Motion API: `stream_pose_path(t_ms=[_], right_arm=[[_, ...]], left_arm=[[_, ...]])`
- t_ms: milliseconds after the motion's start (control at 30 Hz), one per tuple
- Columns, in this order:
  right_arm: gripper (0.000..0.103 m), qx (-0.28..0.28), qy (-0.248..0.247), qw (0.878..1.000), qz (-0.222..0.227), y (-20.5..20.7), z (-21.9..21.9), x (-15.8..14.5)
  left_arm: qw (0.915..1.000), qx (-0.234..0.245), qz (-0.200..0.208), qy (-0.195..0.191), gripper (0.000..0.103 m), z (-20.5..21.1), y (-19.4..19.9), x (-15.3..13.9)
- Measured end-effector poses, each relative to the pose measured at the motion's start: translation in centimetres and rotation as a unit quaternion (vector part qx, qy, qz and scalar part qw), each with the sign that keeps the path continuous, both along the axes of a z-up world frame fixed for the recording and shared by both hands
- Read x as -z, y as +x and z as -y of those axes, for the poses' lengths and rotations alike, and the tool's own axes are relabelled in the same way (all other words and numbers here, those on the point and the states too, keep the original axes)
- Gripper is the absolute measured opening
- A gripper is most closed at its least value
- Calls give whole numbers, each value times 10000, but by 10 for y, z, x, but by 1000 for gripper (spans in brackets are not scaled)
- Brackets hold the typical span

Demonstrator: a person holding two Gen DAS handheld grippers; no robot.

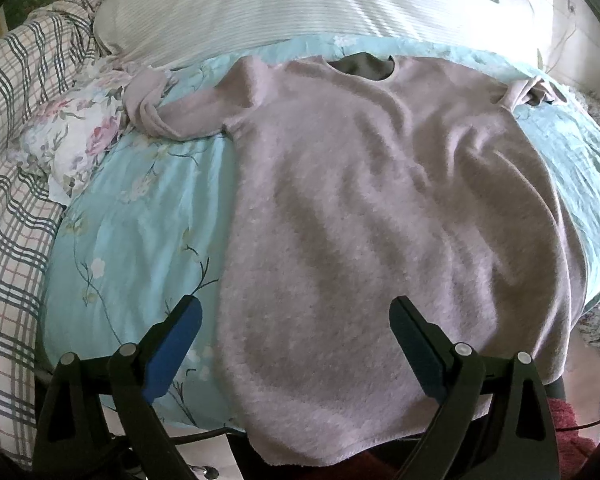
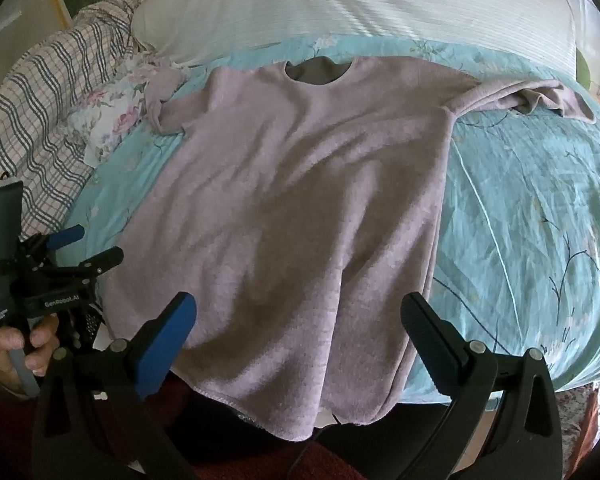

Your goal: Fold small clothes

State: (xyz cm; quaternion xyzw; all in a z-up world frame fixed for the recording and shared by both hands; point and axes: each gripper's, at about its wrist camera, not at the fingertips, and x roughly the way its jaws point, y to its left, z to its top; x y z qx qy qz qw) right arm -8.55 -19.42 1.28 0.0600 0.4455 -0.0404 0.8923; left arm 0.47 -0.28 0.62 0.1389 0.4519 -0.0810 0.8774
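Left gripper (image 1: 296, 320) hangs over the near hem of the sweater (image 1: 360, 208), jaws spread wide, nothing between them; blue pad on one finger, dark pad on the other. Seen from the right wrist camera, the same left gripper (image 2: 88, 246) sits low at the left edge, white lettering "GenRobot.AI" on its black body, a hand (image 2: 16, 346) wrapped round the grey handle below. Right gripper (image 2: 300, 320) likewise stands wide and empty, poised above the sweater's lower edge. The sweater, pale pink and fuzzy, lies flat and face up on a light blue flowered bedspread (image 1: 148, 216), neckline away from the grippers, hem draping over the near edge of the bed. Left sleeve (image 1: 156, 112) is bunched and twisted near a rose-print cloth (image 1: 80, 140); right sleeve (image 2: 540, 98) trails out crumpled across the bedspread. Beyond the neckline, a large white ribbed pillow (image 1: 280, 8). A plaid blanket (image 1: 16, 160) runs along the left side of the bed. Dark red flooring (image 2: 340, 464) shows beneath the hanging hem. No other writing is readable in either view.
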Motion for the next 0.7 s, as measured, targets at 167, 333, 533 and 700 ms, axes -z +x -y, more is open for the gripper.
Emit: stream_pose_path(t_ms=[167, 333, 533, 700], right_arm=[[102, 63, 27, 10000, 62, 3, 7, -4], [102, 130, 42, 9999, -31, 8, 14, -2], [102, 118, 64, 9999, 33, 14, 22, -1], [102, 325, 172, 9992, 175, 20, 47, -9]], left_arm=[[9999, 22, -125, 12, 96, 3, 6, 1], [9991, 44, -425, 0, 97, 4, 11, 4], [9997, 83, -190, 119, 97, 8, 18, 7], [9998, 101, -183, 70, 98, 12, 27, 8]])
